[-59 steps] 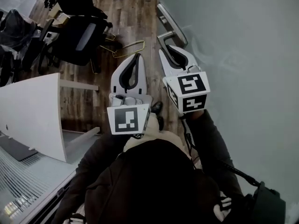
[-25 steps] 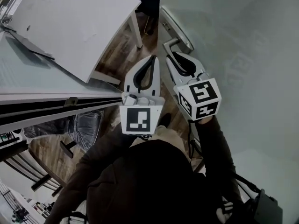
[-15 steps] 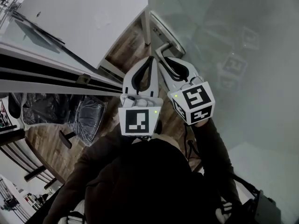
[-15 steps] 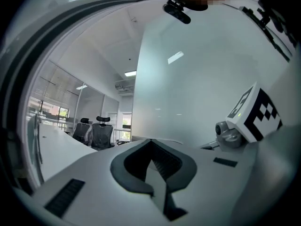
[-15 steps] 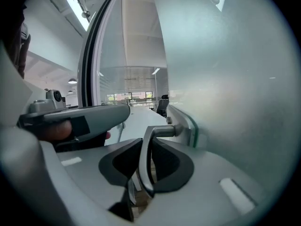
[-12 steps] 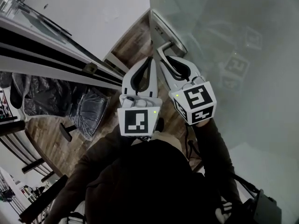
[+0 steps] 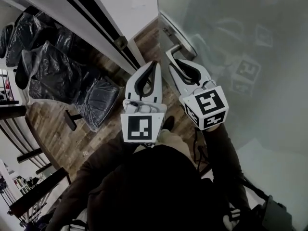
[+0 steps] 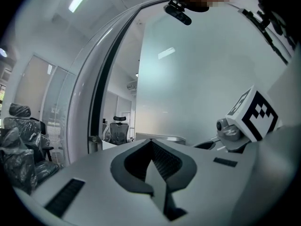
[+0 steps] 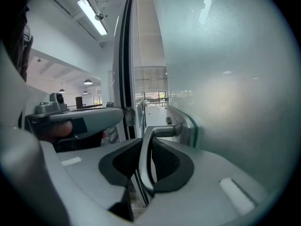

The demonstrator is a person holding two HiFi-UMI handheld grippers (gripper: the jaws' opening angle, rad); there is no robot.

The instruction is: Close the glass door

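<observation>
The frosted glass door (image 7: 250,42) fills the right of the head view. Its metal lever handle (image 7: 174,51) sticks out near the door's edge, and my right gripper (image 7: 173,60) is shut on it. In the right gripper view the lever (image 9: 164,132) bends down between the dark pads (image 9: 167,161) of that gripper (image 9: 146,147). My left gripper (image 7: 153,65) hovers just left of the right one, shut and holding nothing. In the left gripper view its jaws (image 8: 151,147) meet with nothing between them, and the door (image 8: 197,79) stands ahead.
The door frame, with its dark strip (image 7: 96,13) and a latch plate (image 7: 120,43), runs diagonally close to the door's edge. Chairs wrapped in black plastic (image 7: 57,57) stand on the wood floor (image 7: 53,124) to the left. The frame (image 9: 124,55) rises just left of the handle.
The door and both grippers have swung toward the frame. The white table has slid out of view; the frame and wrapped chairs have come in. The right gripper's grip on the handle is unchanged.
</observation>
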